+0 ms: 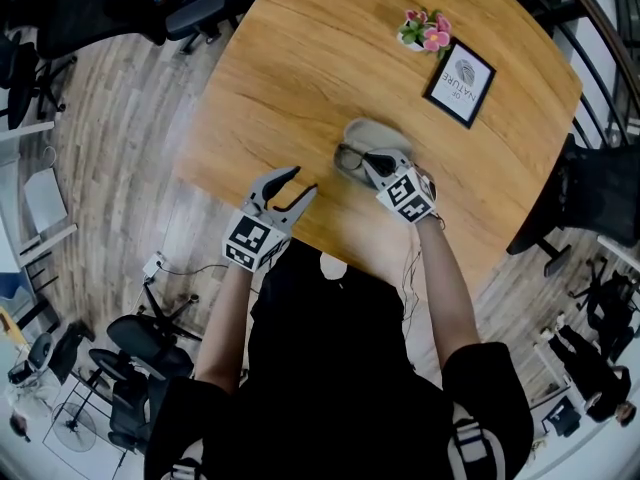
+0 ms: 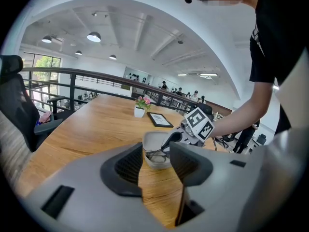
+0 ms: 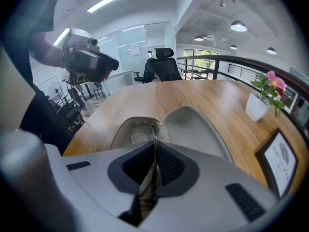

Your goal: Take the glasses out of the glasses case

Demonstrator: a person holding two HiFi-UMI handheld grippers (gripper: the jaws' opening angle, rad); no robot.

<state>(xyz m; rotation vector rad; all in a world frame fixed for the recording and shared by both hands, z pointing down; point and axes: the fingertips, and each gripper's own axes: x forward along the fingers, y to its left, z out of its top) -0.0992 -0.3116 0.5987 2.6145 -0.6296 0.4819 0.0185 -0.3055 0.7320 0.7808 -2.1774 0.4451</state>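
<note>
Glasses (image 3: pixel 141 129) are lying in the open glasses case (image 3: pixel 198 124), which is sitting on a wooden table (image 1: pixel 300 58) near the person's edge. The right gripper (image 3: pixel 153 170) is reaching down into the case, its jaws nearly together and pinching the thin metal frame of the glasses. The left gripper (image 1: pixel 305 180) is hovering near the case, over the table's edge, its jaws standing wide apart and gripping nothing. A potted flower (image 1: pixel 425 30) and a framed card (image 1: pixel 459 80) are sitting farther back.
</note>
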